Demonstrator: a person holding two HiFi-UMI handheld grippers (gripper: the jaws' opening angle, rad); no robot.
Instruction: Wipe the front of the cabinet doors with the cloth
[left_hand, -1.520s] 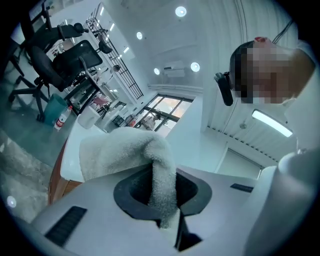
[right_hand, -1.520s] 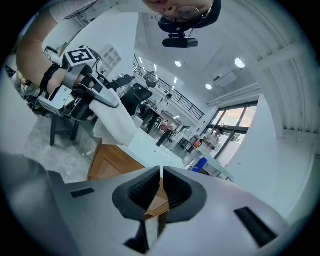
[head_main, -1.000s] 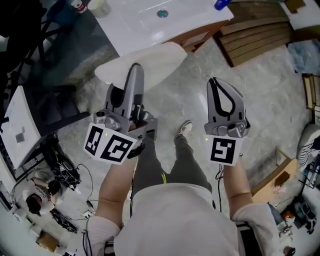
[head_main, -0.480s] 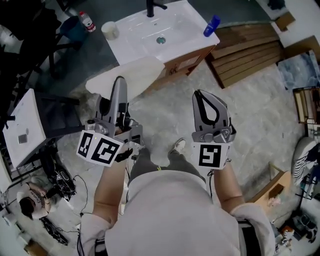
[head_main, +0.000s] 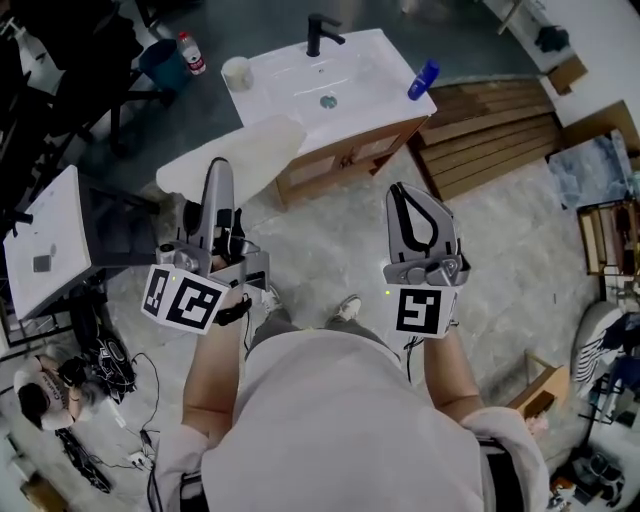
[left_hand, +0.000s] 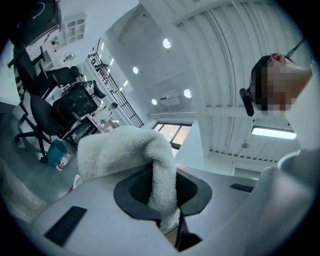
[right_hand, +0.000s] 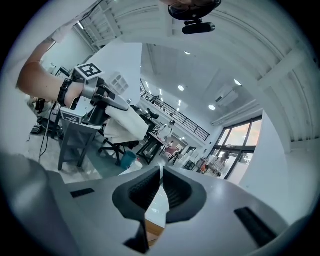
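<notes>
My left gripper (head_main: 217, 172) is shut on a white terry cloth (head_main: 232, 150), which hangs forward from its jaws over the floor. In the left gripper view the cloth (left_hand: 125, 152) drapes over the closed jaws (left_hand: 167, 202) and hides most of what lies ahead. The wooden cabinet doors (head_main: 345, 158) sit under a white sink top (head_main: 355, 95), a little beyond both grippers. My right gripper (head_main: 403, 195) is held upright to the right, shut with nothing in it; its pads (right_hand: 161, 192) nearly touch.
On the sink top stand a black faucet (head_main: 320, 32), a white cup (head_main: 236, 72) and a blue bottle (head_main: 423, 78). Wooden planks (head_main: 500, 125) lie to the right of the cabinet. A white table (head_main: 45, 250), chairs and cables (head_main: 100, 350) crowd the left.
The sink cabinet has come further into the head view and sits lower in it. Both grippers have shifted slightly left, and the left still holds the cloth.
</notes>
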